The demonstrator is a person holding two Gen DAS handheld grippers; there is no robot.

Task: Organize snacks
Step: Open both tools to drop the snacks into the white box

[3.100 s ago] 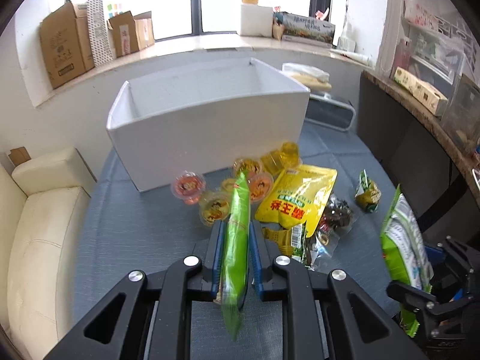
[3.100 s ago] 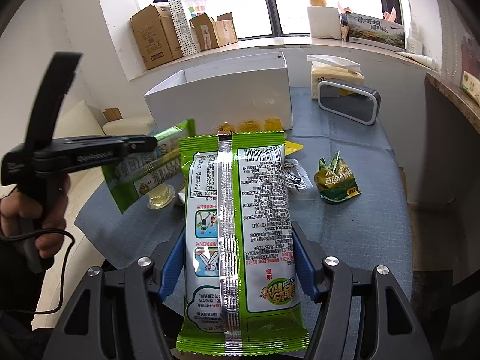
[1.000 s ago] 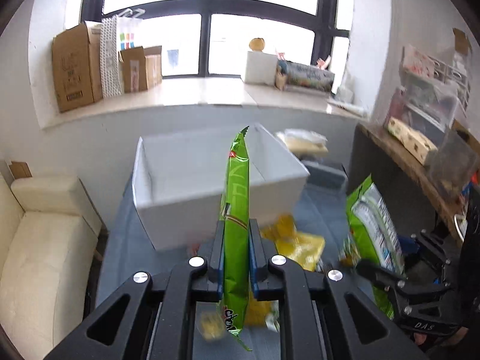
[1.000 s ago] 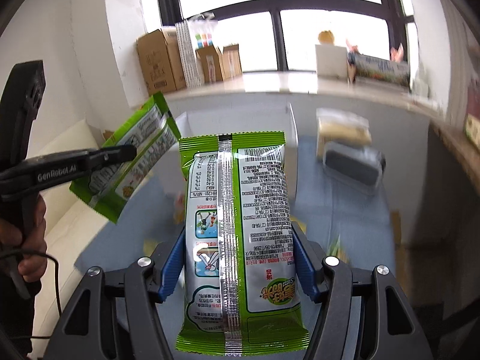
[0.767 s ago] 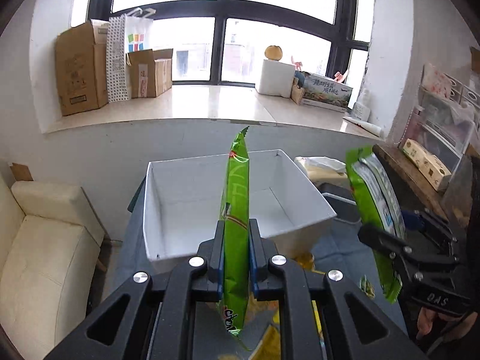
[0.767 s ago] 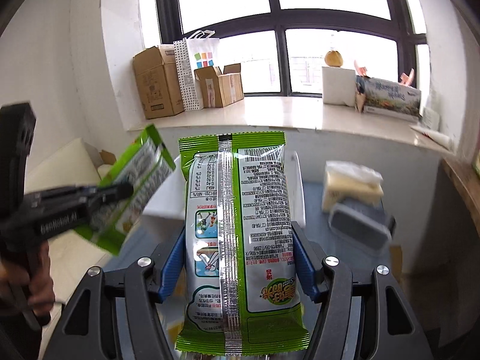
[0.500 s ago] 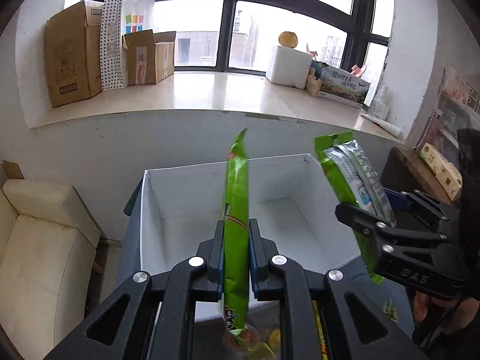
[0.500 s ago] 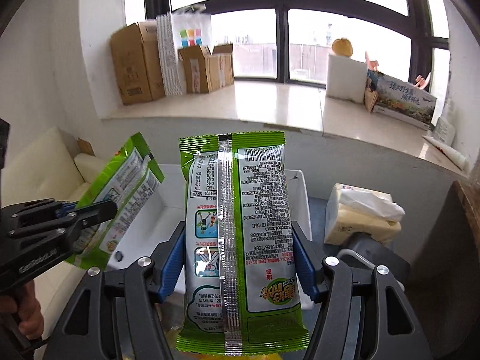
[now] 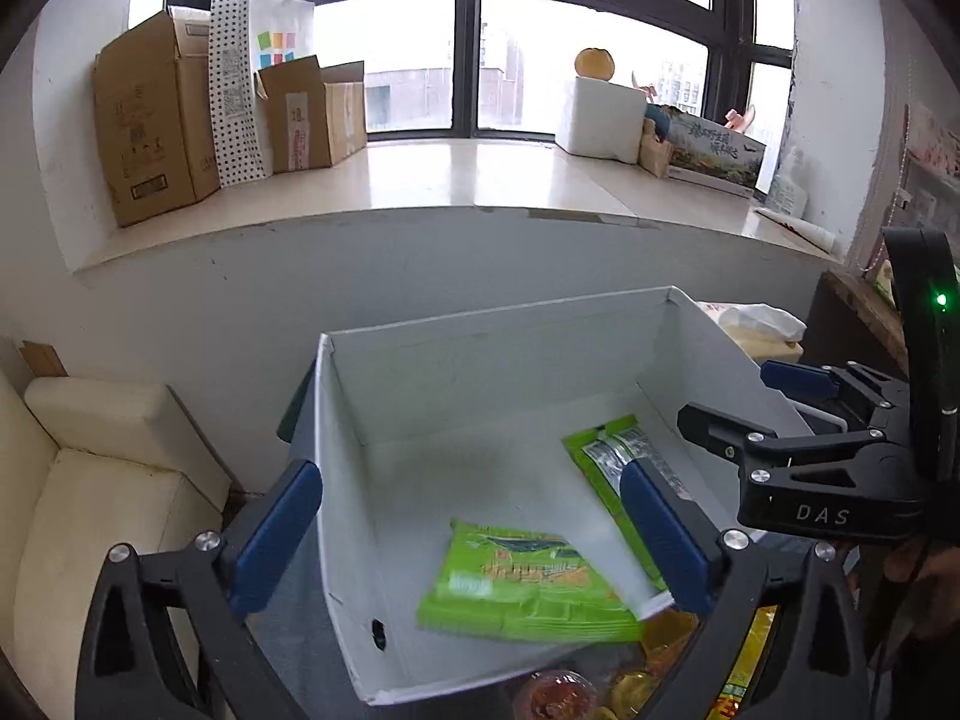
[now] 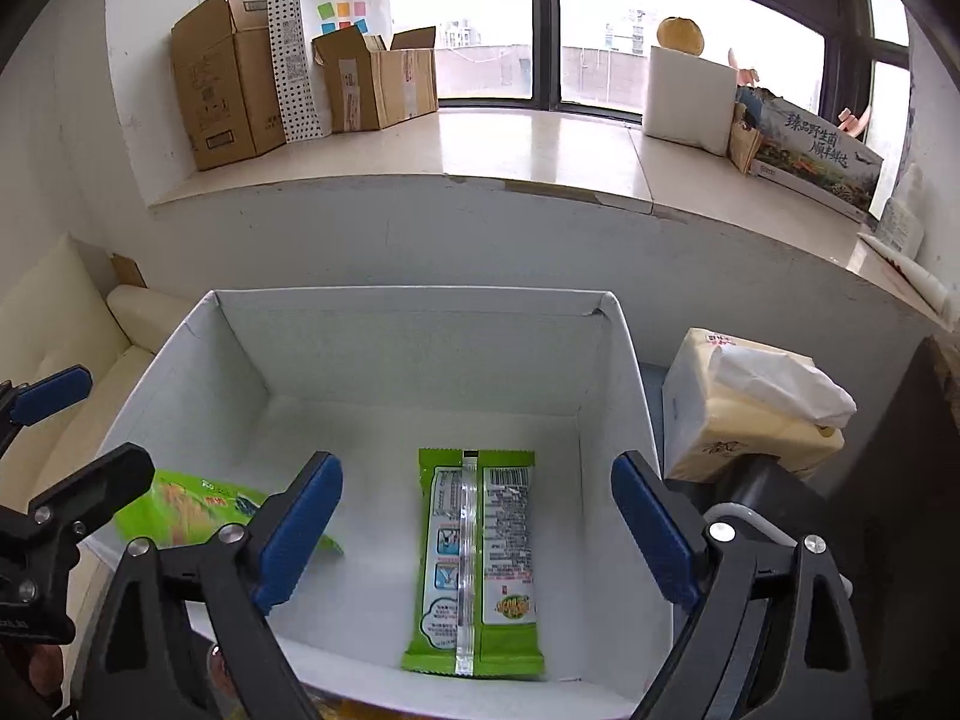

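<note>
Two green snack packets lie inside the white box, both on its floor. The one on the right, the back-side packet, lies flat with its silver seam running up the middle and its printed white panels facing up; in the left wrist view it sits against the right wall of the box. The other, the front-side packet, shows its printed green face with a dark fish-like picture and is slightly blurred near the front wall; from the right wrist view it lies at the left of the box, partly behind a blue finger pad. The left gripper has its blue pads spread wide apart with nothing between them, poised over the front of the box. The right gripper is likewise spread wide and holds nothing, with the back-side packet lying below the gap. Beyond the box's near wall, jelly cups and a yellow packet lie on the table. A tissue pack stands just right of the box, and cardboard boxes stand on the window sill.
</note>
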